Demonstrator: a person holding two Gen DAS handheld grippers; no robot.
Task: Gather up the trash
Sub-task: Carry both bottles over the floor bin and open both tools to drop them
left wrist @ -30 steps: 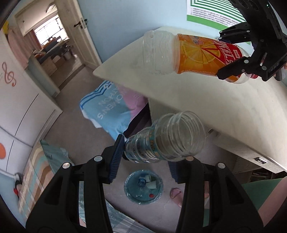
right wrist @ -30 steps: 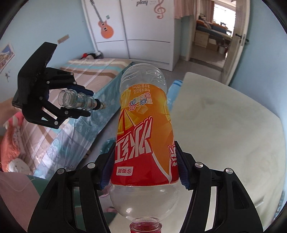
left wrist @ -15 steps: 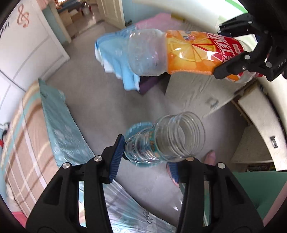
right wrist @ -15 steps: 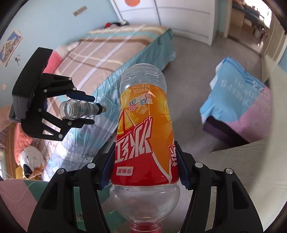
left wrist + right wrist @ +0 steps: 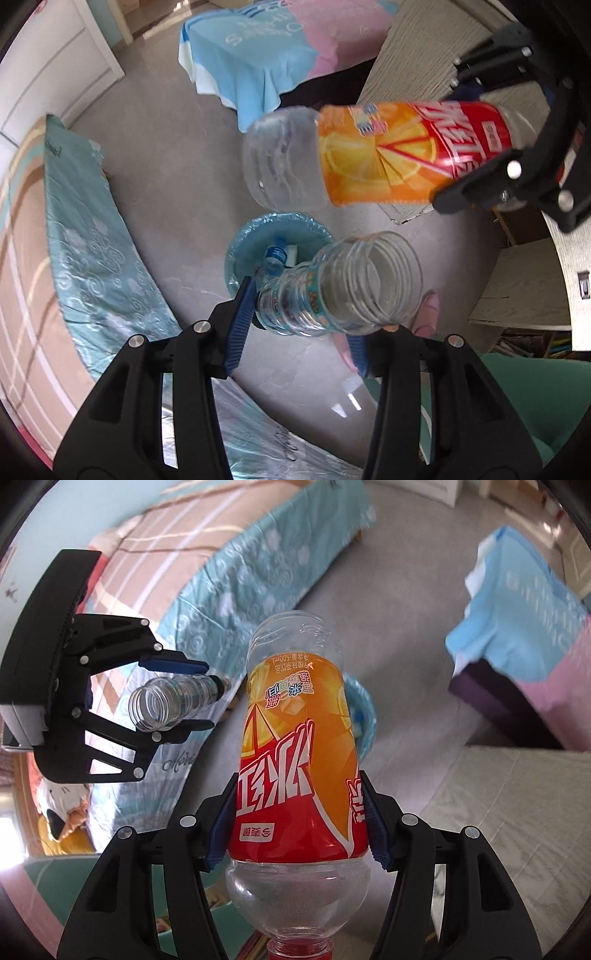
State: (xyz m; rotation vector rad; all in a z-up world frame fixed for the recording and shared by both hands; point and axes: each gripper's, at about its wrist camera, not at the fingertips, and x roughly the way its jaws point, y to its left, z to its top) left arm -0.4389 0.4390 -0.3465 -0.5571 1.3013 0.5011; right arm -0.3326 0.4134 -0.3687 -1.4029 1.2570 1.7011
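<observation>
Pinching a small clear bottle (image 5: 332,291) crosswise, the left hand-held gripper (image 5: 299,328) hung above a blue-lined trash bin (image 5: 243,251) on the floor (image 5: 166,166). The right hand-held gripper (image 5: 299,834) clamped an orange-labelled bottle (image 5: 295,760) cap-end toward its camera, beside the bed (image 5: 207,565).
</observation>
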